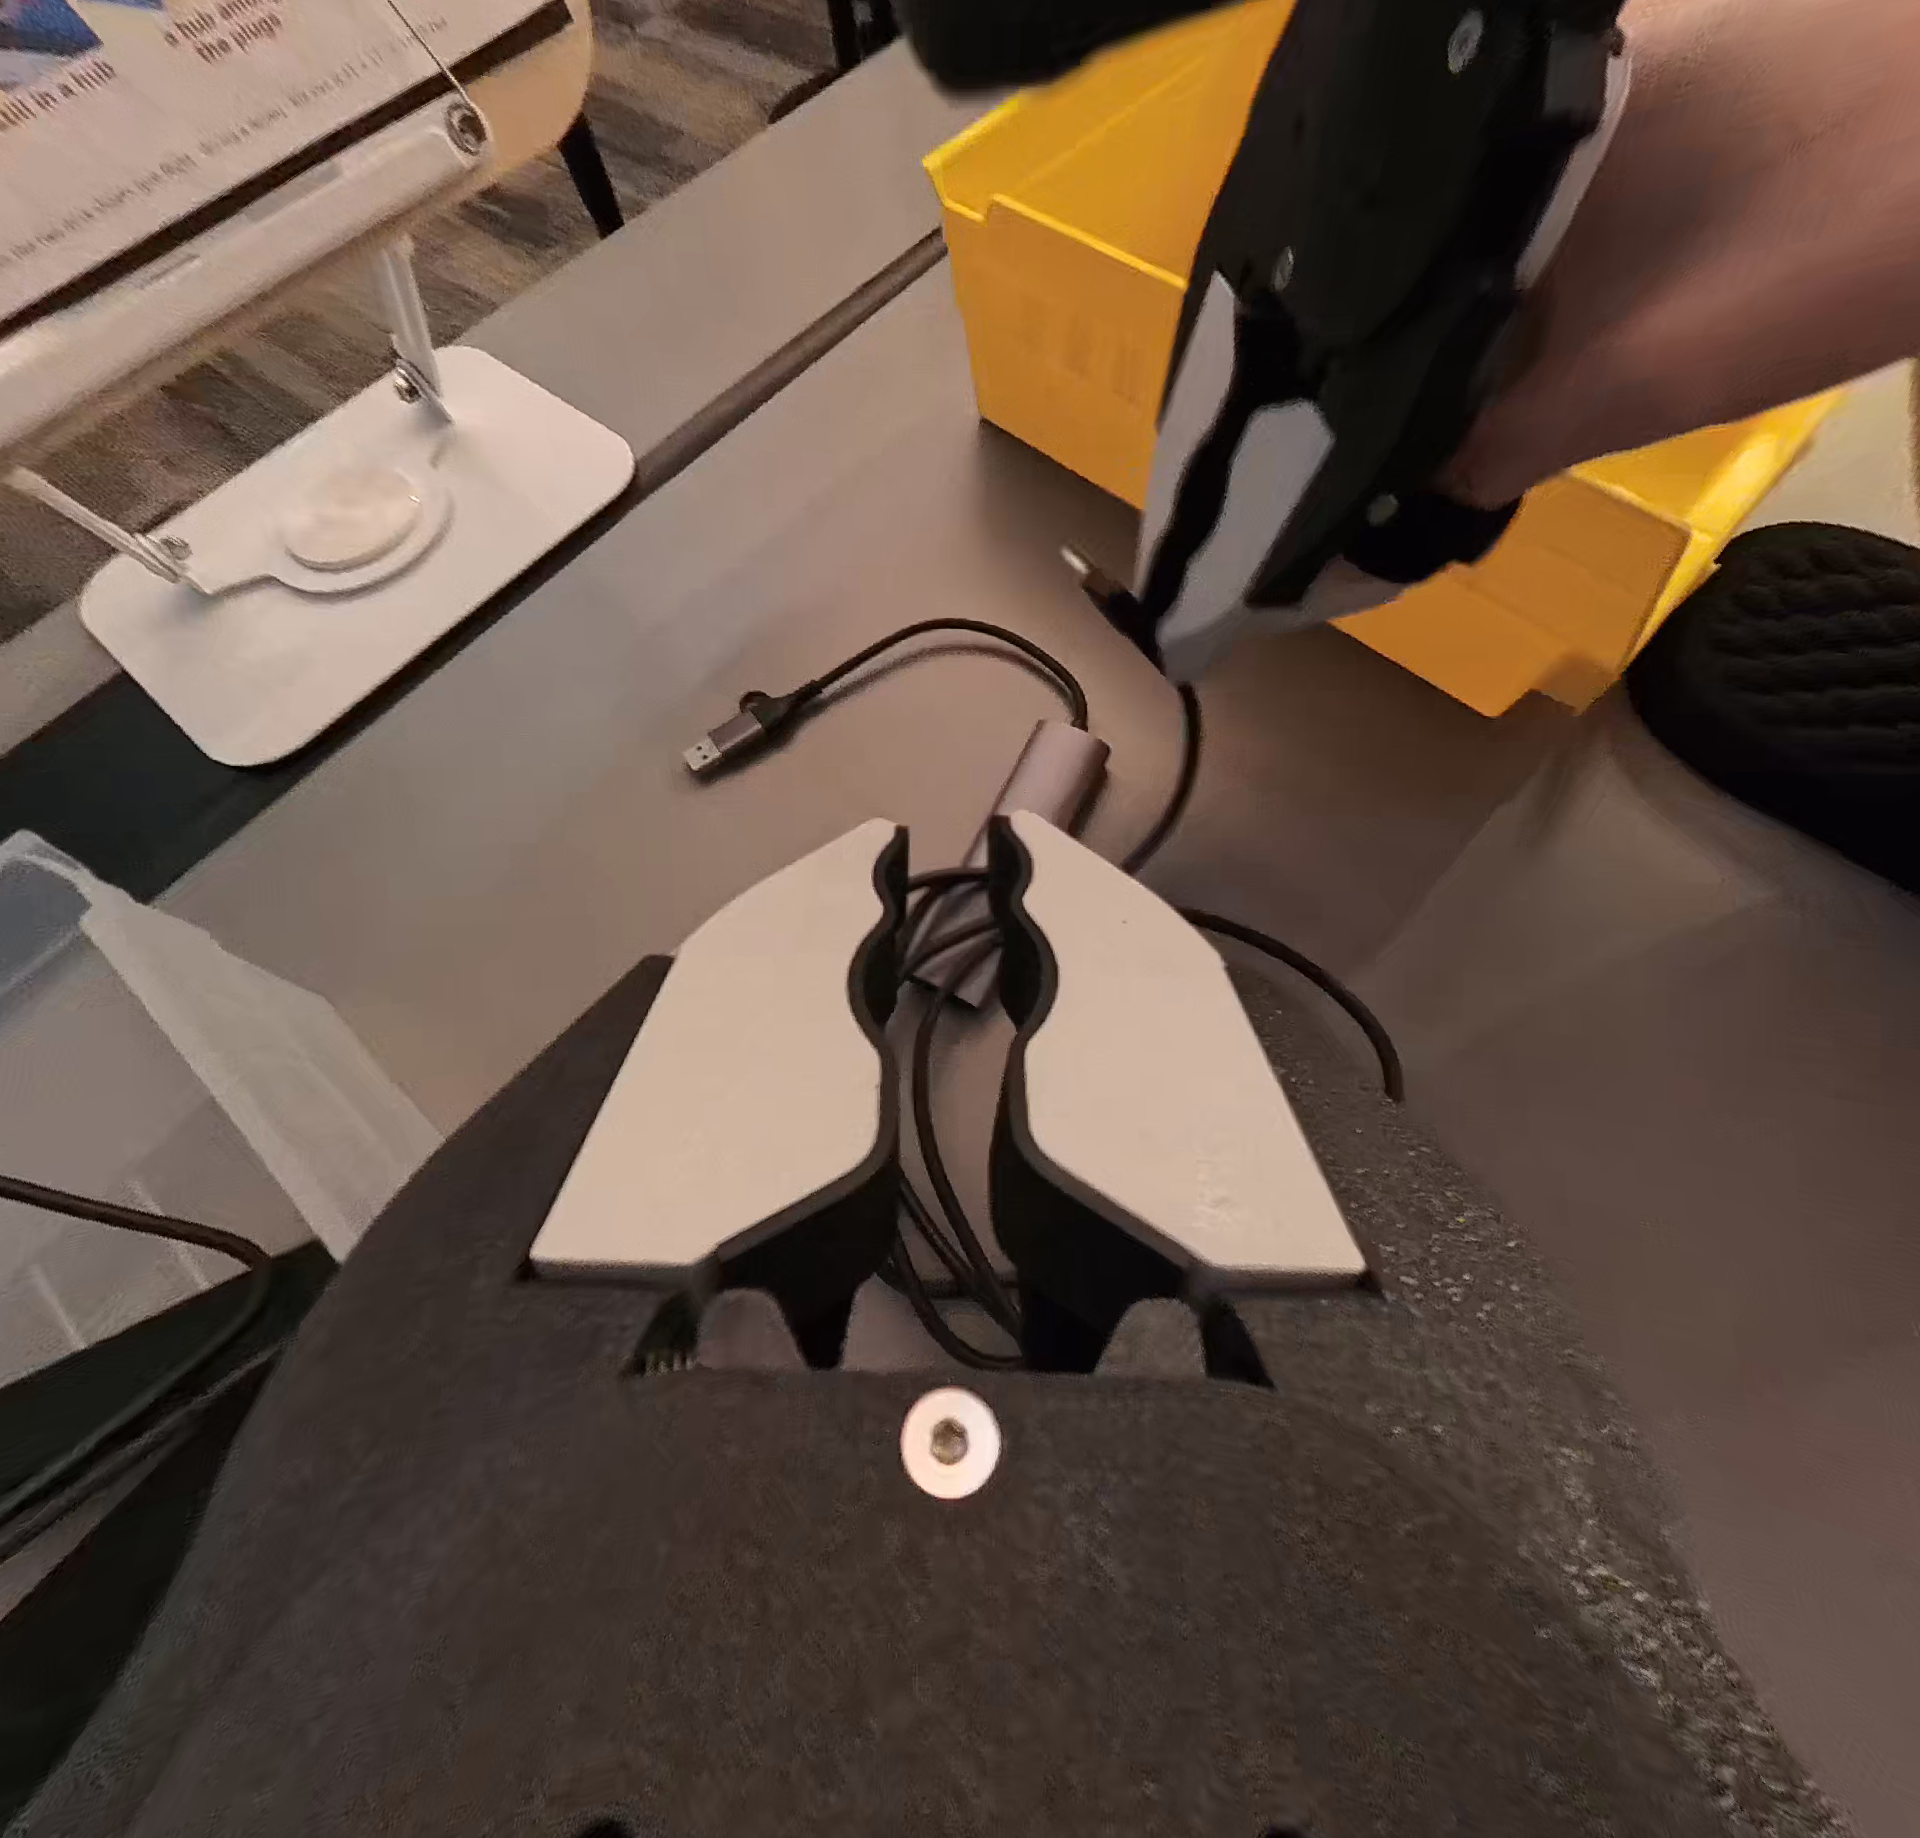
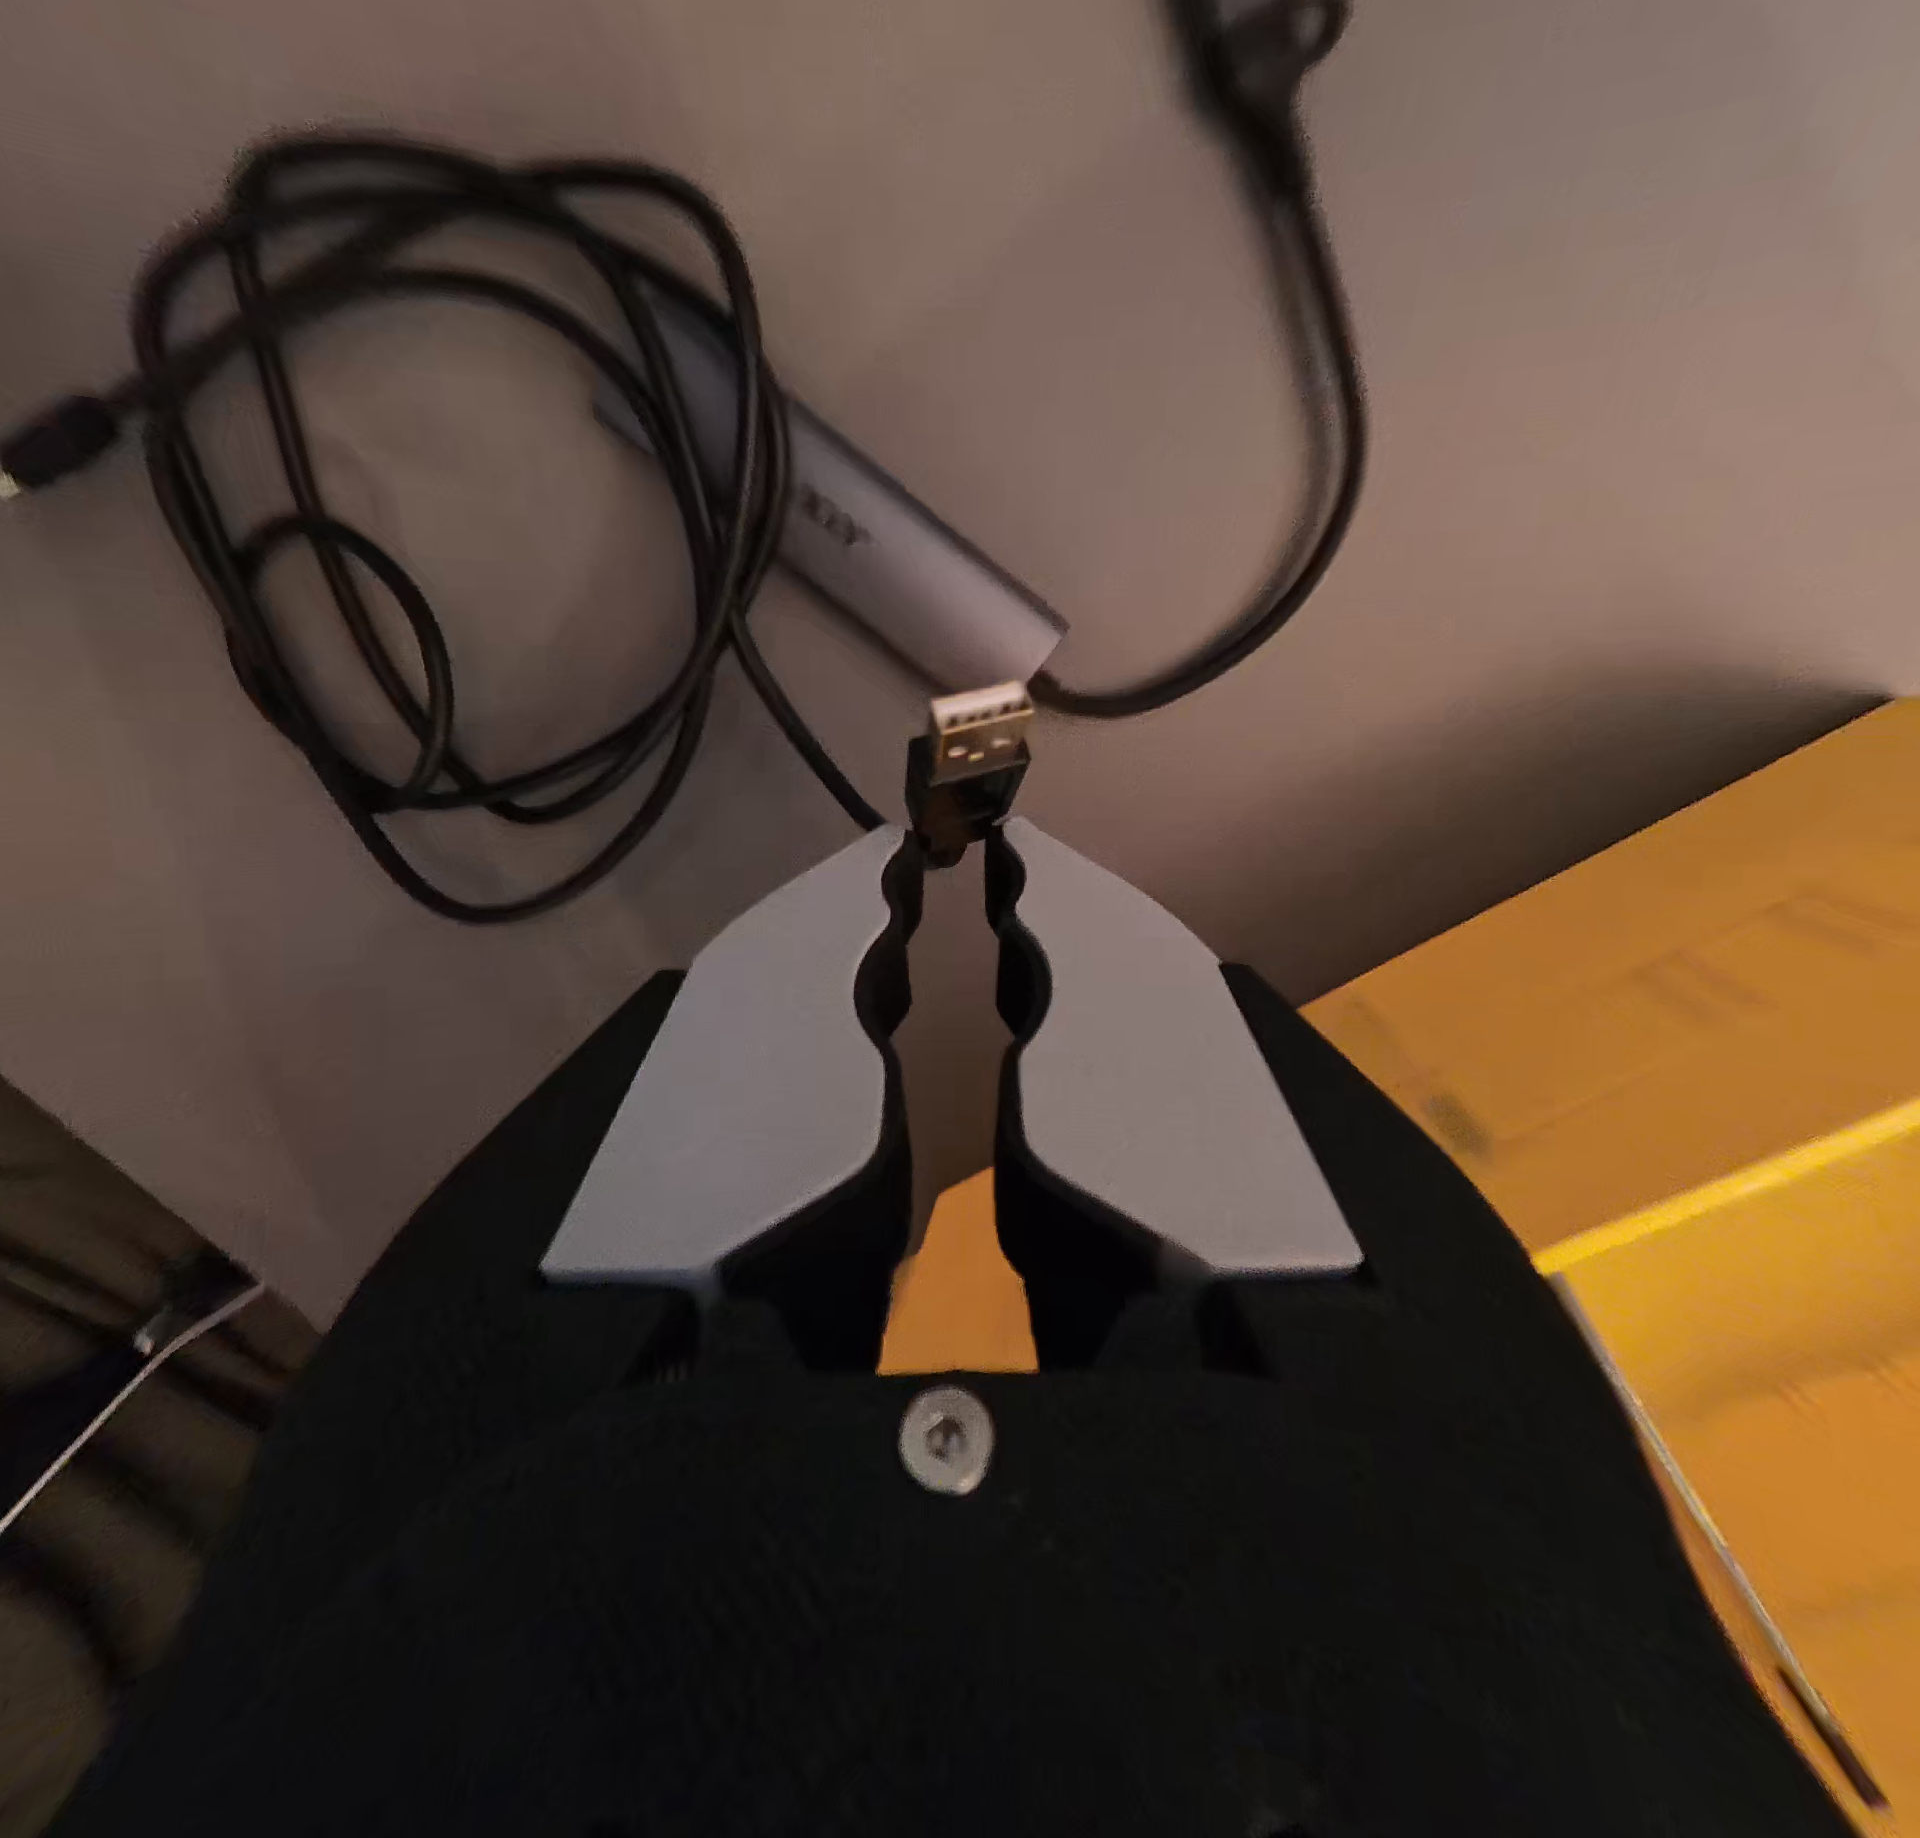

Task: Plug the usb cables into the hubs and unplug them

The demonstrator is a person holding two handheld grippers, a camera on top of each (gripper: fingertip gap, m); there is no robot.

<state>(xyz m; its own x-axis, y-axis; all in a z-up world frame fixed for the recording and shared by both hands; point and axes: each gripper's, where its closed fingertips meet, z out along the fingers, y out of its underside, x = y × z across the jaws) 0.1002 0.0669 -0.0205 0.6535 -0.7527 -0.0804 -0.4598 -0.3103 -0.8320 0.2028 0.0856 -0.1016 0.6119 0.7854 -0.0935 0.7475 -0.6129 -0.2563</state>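
The right tongs (image 2: 951, 838) pinch the black end of a USB plug (image 2: 977, 749), so they are clenched on it, and the shiny metal tip pokes out past the tips. The plug is up in the air, just beside the end of a long grey hub (image 2: 914, 552) that lies flat on the grey table (image 2: 1039, 230). A black cable (image 2: 436, 500) sits in messy loops on the table and crosses over the hub. A yellow bin (image 1: 1070, 261) stands near, on the right side. The left tongs (image 1: 945, 838) hang low over the hub (image 1: 1060, 770), nearly closed, with the hub and some cable seen in the thin gap; I cannot tell if they grip anything. The hub's own short cord ends in a loose plug (image 1: 727, 739) lying on the table. A white stand (image 1: 343, 562) sits farther left.
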